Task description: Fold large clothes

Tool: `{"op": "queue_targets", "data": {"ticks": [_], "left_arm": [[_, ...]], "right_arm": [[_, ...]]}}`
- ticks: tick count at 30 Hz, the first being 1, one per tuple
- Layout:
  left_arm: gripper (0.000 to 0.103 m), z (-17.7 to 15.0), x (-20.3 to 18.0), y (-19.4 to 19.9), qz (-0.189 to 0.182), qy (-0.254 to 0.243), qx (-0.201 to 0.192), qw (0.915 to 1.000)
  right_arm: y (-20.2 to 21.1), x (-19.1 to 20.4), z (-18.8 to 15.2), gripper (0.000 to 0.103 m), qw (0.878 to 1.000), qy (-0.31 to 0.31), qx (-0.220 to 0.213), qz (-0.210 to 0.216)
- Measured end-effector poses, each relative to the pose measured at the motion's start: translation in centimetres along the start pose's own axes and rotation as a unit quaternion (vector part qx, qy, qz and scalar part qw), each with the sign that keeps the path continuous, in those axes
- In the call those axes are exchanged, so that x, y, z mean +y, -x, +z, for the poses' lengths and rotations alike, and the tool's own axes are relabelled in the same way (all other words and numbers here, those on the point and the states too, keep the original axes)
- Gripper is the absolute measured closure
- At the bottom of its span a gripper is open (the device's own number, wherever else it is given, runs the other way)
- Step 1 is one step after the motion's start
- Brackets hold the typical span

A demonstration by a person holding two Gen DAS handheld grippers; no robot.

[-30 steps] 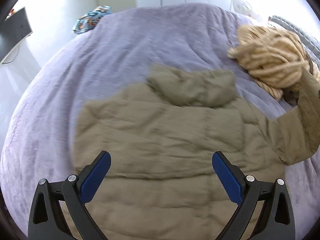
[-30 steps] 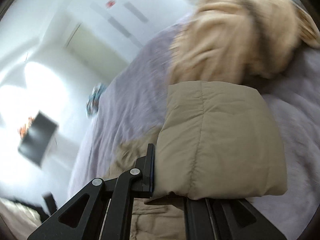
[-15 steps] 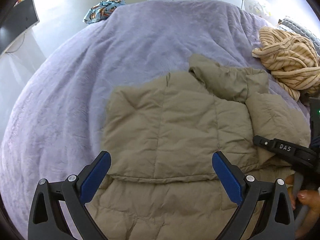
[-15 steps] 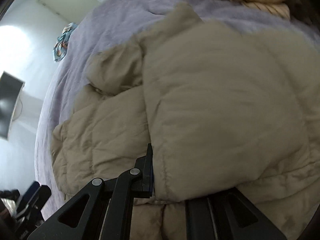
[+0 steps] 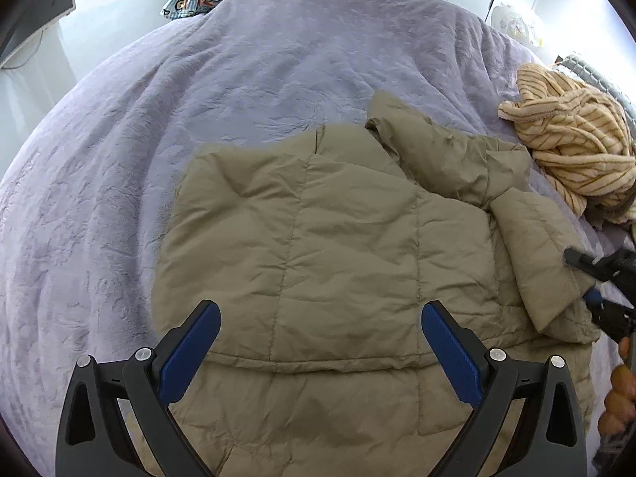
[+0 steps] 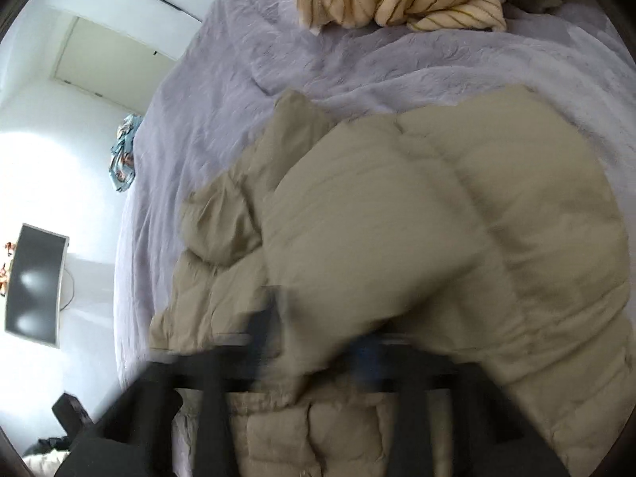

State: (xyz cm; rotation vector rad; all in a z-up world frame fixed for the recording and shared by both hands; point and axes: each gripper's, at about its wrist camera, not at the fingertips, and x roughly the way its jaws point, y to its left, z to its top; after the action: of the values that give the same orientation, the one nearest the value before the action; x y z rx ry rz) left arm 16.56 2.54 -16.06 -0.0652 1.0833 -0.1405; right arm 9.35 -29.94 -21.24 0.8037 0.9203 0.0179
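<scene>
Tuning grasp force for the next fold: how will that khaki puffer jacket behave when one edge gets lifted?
The puffer jacket is probably floppy: its folded sleeve drapes limply over the body. Likely light for its bulk, given the puffy quilted panels. The smooth shell looks slippery, so the open left gripper may need a deep bite.

The jacket's sleeve (image 5: 532,254), a second ago lifted off toward 3 o'clock in the right gripper's (image 5: 596,290) jaws, now lies folded across the jacket (image 5: 318,246) body at 3 o'clock. The right gripper, clamped on the cuff half a second ago, now shows its fingers spread apart, blurred. The left gripper's (image 5: 320,342) view has shifted toward 9 o'clock.
</scene>
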Motion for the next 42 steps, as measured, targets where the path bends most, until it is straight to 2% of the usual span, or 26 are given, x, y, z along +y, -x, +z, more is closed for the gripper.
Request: {"op": "queue_targets", "data": {"ticks": [2,4,6,7,8,10,13,17,20,22,24,26,27,28,29,30,33,37,42], "left_arm": [[0.002,0.1,0.2,0.1,-0.002,0.002,-0.001,1.0000],[0.002,0.3,0.7,0.2,-0.006,0.004,-0.002,1.0000],[0.002,0.5,1.3,0.4,-0.014,0.014,-0.003,0.9998],[0.002,0.5,1.7,0.5,-0.020,0.022,-0.003,0.9996],[0.002,0.7,2.2,0.6,-0.029,0.033,-0.003,0.9991],[0.002,0.9,2.9,0.7,-0.041,0.045,-0.004,0.9982],[0.002,1.2,3.0,0.6,-0.065,0.051,-0.005,0.9966],[0.002,1.5,1.4,-0.4,-0.130,0.041,0.009,0.9907],[0.002,1.7,-0.1,-2.0,-0.170,0.041,0.030,0.9841],[0.002,2.1,-1.2,-3.6,-0.190,0.053,0.047,0.9792],[0.020,2.4,-2.0,-4.6,-0.196,0.063,0.056,0.9769],[0.065,2.7,-3.0,-5.6,-0.197,0.059,0.074,0.9758],[0.077,2.9,-3.7,-6.1,-0.200,0.054,0.084,0.9748],[0.088,2.9,-4.1,-6.2,-0.203,0.050,0.084,0.9743],[0.088,2.8,-4.4,-5.7,-0.200,0.044,0.076,0.9758],[0.088,2.7,-4.6,-5.1,-0.198,0.034,0.065,0.9775],[0.088,1.7,-4.5,-3.6,-0.182,0.010,0.045,0.9822],[0.088,-0.1,-2.7,-4.7,-0.150,0.006,0.069,0.9862],[0.087,0.1,-2.4,-5.4,-0.132,0.006,0.064,0.9892]], "right_arm": [[-0.2,2.4,-0.2,0.087,0.999,0.053,-0.009,0.002],[-0.8,6.1,-1.6,0.087,0.991,0.134,-0.005,0.005],[-2.1,8.9,-3.1,0.084,0.982,0.185,0.035,0.021],[-3.2,10.2,-4.2,0.082,0.976,0.210,0.057,0.014],[-3.8,10.9,-5.0,0.077,0.971,0.231,0.069,0.001],[-4.4,11.4,-6.6,0.050,0.963,0.254,0.089,-0.008],[-3.3,9.2,-7.0,0.045,0.968,0.227,0.110,0.015],[-0.4,3.4,-5.9,0.045,0.981,0.157,0.110,-0.006],[2.8,-3.1,-4.4,0.045,0.992,0.068,0.098,-0.031],[4.6,-7.1,-3.7,0.045,0.995,0.002,0.091,-0.036],[5.6,-9.9,-3.0,0.045,0.995,-0.051,0.085,-0.028],[6.3,-12.5,-2.2,0.045,0.993,-0.097,0.068,-0.017],[6.5,-13.3,-1.8,0.045,0.992,-0.112,0.057,-0.014],[6.7,-14.2,-1.2,0.055,0.991,-0.128,0.040,-0.011],[7.0,-14.7,-0.9,0.070,0.990,-0.136,0.031,-0.011],[6.9,-15.1,-0.4,0.093,0.989,-0.145,0.029,-0.017],[6.0,-15.0,0.2,0.094,0.990,-0.137,0.030,-0.020],[3.3,-13.9,0.1,0.094,0.994,-0.091,0.048,-0.047],[2.0,-13.8,-0.1,0.094,0.992,-0.102,0.046,-0.054]]}}
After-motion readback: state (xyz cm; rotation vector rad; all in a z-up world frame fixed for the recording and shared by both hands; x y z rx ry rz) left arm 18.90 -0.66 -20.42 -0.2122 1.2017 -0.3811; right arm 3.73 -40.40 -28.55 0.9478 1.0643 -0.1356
